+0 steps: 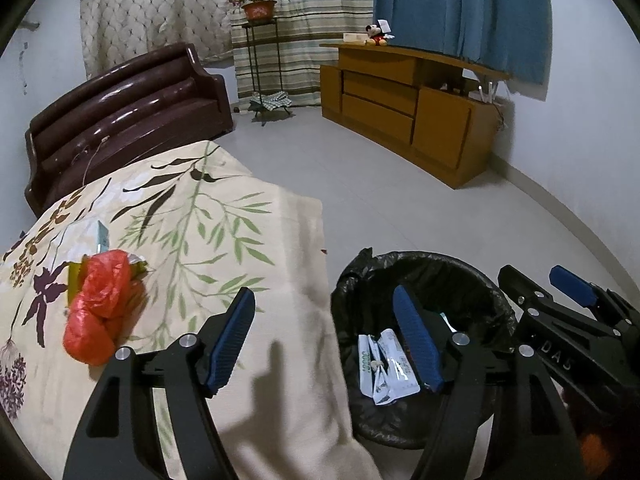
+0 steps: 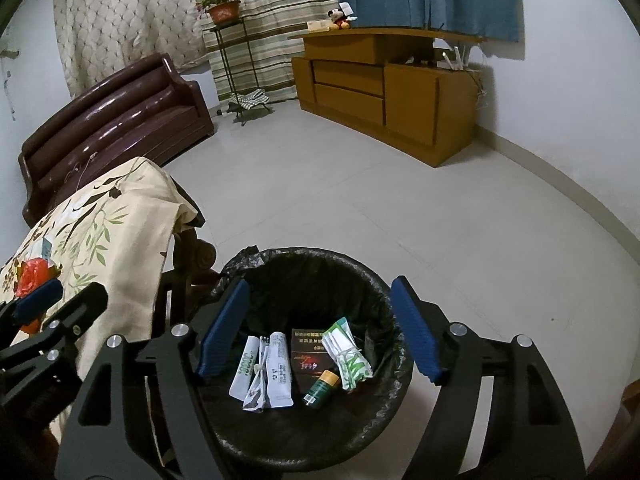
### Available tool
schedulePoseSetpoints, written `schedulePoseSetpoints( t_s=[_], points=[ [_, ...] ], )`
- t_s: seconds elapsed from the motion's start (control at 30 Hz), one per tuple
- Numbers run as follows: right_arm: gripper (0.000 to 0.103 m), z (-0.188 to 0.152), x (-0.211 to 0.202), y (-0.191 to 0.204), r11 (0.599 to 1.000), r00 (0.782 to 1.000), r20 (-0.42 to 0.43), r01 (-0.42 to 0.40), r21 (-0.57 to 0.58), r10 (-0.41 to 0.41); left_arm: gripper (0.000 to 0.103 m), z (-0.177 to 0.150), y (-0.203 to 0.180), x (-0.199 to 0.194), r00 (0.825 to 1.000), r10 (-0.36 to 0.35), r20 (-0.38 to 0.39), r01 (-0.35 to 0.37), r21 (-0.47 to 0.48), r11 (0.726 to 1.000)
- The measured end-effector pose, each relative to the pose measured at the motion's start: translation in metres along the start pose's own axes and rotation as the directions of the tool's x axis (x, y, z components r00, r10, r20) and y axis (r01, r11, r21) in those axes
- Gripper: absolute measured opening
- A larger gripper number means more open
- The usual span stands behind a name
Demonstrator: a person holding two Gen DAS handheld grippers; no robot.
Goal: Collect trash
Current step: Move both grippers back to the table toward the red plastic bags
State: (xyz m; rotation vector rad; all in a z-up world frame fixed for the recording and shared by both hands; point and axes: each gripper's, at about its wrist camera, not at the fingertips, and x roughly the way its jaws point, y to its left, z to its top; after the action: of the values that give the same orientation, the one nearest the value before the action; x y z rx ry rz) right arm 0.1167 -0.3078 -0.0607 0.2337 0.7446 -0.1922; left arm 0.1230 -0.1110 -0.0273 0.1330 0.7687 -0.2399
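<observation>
- Looking down along both claws, a black-lined trash bin is seen standing on the pale tiled floor, just beside a worktop draped with a leaf-printed cloth.
- The left claw is held with its jaws spread apart and nothing between its blue pads; one finger is seen over the cloth, the other over the rim of the bin.
- The right claw is held above the bin mouth, jaws likewise parted and empty — no item is pressed by either pad.
- Inside the bin, trash is already gathered: white printed wrappers, a dark flat packet, a small green bottle with a yellow cap and a green-and-white wrapper.
- On the cloth, well apart from the bin, a crumpled red plastic bag is left lying — a yellow-green item is partly hidden beneath it, and a small pale blue packet lies just behind.
- In the background a dark brown sofa, a potted plant on a metal stand and a wooden cabinet bearing a plush toy are shown against curtains.
</observation>
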Motion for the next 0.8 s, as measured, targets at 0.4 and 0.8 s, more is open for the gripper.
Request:
schedulePoseSetpoints(
  t_s=[0.4,0.8],
  points=[
    [0.073,0.000,-0.010,0.043,0.997,0.999,-0.011,-0.050,-0.056,0.050,0.070,-0.018,0.065,-0.026,0.997,0.079,0.002,-0.079,-0.081,0.994],
    [0.073,-0.007,-0.024,0.133,0.973,0.988,-0.031,-0.157,-0.171,0.154,0.070,-0.047,0.162,-0.063,0.979,0.203,0.000,-0.198,-0.205,0.958]
  ],
)
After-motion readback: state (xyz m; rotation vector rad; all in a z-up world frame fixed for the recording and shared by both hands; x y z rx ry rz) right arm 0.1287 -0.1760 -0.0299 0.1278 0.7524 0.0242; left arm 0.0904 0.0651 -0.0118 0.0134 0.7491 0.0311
